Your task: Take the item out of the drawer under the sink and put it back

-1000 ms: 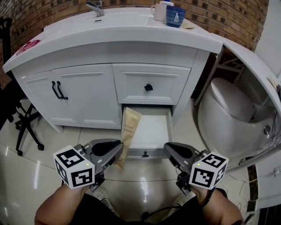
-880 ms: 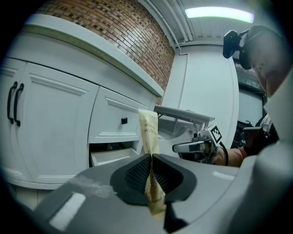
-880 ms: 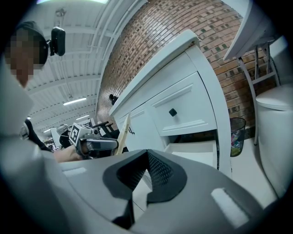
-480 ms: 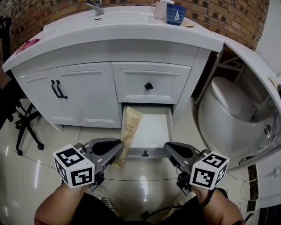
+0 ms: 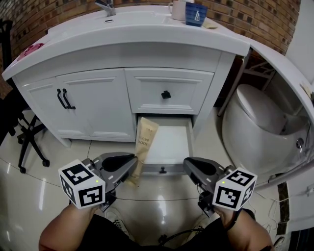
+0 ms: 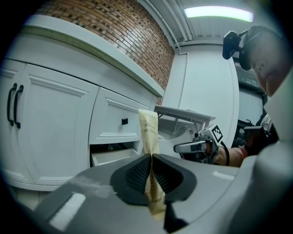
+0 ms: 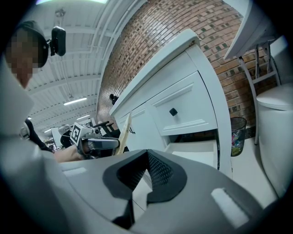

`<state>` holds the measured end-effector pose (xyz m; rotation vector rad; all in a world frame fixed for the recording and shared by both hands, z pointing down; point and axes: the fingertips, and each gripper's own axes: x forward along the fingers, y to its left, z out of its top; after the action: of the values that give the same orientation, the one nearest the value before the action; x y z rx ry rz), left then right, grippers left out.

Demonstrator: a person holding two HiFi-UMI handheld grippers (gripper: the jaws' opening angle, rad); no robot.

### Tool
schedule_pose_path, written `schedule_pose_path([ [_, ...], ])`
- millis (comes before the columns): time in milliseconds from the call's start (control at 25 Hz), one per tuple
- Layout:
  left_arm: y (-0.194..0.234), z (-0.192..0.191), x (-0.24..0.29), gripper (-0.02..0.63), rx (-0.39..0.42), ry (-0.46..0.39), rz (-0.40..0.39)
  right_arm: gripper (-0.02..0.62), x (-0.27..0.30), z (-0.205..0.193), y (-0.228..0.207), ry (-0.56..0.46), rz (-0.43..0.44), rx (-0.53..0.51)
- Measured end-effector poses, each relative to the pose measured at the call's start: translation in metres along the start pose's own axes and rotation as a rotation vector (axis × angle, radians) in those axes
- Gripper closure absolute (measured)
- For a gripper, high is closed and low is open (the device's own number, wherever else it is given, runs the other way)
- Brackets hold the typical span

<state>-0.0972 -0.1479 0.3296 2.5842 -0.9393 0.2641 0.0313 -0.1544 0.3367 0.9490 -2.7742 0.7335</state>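
the pouch (image 5: pixel 145 142) looks like matt tan kraft paper, printed in dark ink. it sits between the ribbed, black, rubbery pads (image 6: pixel 136 172) of the left claw (image 5: pixel 132 165). that claw's body and the right claw (image 5: pixel 188 165) are smooth grey plastic with a dull sheen. the cabinet (image 5: pixel 98 105) is painted white, smooth and satin, with matt black handles (image 5: pixel 63 99) at nine o'clock. the counter (image 5: pixel 147 32) at twelve o'clock is glossy white and carries a shiny metal tap (image 5: pixel 107 7) and a glazed blue mug (image 5: pixel 196 14). the brick wall (image 5: pixel 245 14) behind is rough and matt. the floor (image 5: pixel 162 208) tiles are polished and mirror the lamps. the toilet (image 5: pixel 255 115) at three o'clock is glossy white.
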Motion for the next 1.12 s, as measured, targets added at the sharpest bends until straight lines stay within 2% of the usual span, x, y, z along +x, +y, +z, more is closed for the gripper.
schedule_pose_path([
  [160,-0.003,0.006,0.001,0.581,0.067,0.010,0.009,0.591,0.000,0.001,0.001,-0.004,0.000,-0.001],
  [320,-0.004,0.026,0.002,0.581,0.102,-0.020,0.020,0.591,-0.002,0.002,-0.003,-0.008,-0.009,0.004],
  [440,-0.002,0.038,0.008,0.581,0.144,-0.004,0.025,0.591,-0.004,0.005,-0.005,-0.020,-0.017,0.014],
  [600,0.008,0.057,0.037,0.581,0.236,0.031,0.036,0.591,-0.007,0.012,-0.008,-0.043,-0.023,0.020],
  [720,0.027,0.068,0.074,0.581,0.251,0.057,0.064,0.591,-0.009,0.014,-0.011,-0.051,-0.025,0.021],
  [840,0.042,0.057,0.114,0.581,0.252,0.157,0.054,0.591,-0.010,0.014,-0.014,-0.054,-0.031,0.026],
  [1040,0.069,-0.001,0.170,0.580,0.345,0.432,0.045,0.591,-0.010,0.013,-0.021,-0.049,-0.040,0.037],
  [1120,0.081,-0.016,0.184,0.580,0.340,0.493,0.048,0.591,-0.009,0.013,-0.023,-0.047,-0.044,0.041],
])
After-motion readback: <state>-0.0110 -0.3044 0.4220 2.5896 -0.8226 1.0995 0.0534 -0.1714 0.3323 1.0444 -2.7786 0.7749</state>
